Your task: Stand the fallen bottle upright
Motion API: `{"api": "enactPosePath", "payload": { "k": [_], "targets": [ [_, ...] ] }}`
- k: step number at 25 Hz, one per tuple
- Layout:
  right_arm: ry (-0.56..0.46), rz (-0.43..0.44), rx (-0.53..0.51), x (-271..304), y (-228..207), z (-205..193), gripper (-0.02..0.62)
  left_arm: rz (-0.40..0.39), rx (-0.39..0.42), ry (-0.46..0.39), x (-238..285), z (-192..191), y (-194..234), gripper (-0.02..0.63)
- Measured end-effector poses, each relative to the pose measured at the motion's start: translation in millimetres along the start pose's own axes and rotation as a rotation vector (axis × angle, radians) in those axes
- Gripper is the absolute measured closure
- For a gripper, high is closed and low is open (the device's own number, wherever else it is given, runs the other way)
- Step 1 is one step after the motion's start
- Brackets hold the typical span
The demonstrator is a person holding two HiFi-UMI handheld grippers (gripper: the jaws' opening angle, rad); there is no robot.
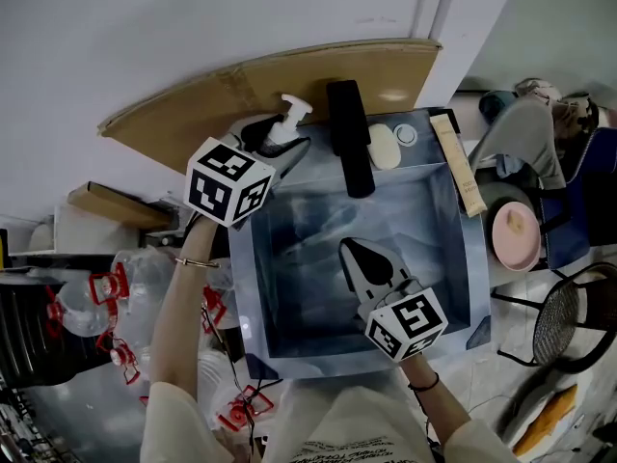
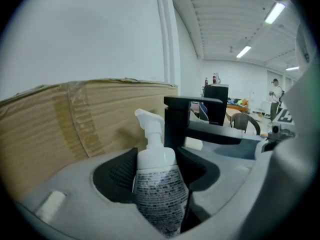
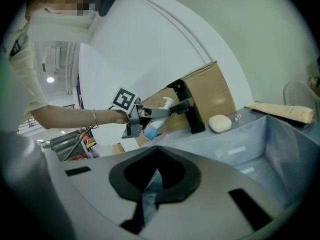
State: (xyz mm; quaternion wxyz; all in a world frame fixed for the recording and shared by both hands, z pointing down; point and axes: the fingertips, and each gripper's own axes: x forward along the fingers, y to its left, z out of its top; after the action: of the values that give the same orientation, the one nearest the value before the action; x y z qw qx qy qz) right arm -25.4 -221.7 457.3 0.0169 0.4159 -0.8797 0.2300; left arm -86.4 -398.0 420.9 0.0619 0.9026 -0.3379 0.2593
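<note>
Left gripper [image 1: 278, 145] clasps bottle [image 2: 159, 186], body half-hidden

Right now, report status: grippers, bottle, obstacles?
Left gripper shut on bottle, held tilted in air. Right gripper shut, empty, over sink. Faucet close beside bottle.

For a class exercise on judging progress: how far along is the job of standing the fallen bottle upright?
Done: the left gripper has its jaws closed on the patterned pump bottle with the white nozzle. In hand: the bottle is held tilted, apparently just above the grey sink's back ledge, beside the black tap. Left: set it on its base and release. The right gripper hangs over the basin, jaws together, empty.
</note>
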Motion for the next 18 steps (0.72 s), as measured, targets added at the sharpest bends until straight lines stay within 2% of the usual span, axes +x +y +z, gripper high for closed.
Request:
{"api": "enactPosePath", "payload": {
  "k": [9,18],
  "targets": [
    [0.013,-0.020,-0.009,-5.1,-3.2,-4.6,0.592,0.203,-0.117,-0.280,-14.7,18.0,17.5,0.351],
    [-0.001,-0.005,-0.020,-1.5,-2.3,-4.4,0.591,0.407,-0.150,-0.478,-31.9,18.1,21.9,0.351]
  ]
}}
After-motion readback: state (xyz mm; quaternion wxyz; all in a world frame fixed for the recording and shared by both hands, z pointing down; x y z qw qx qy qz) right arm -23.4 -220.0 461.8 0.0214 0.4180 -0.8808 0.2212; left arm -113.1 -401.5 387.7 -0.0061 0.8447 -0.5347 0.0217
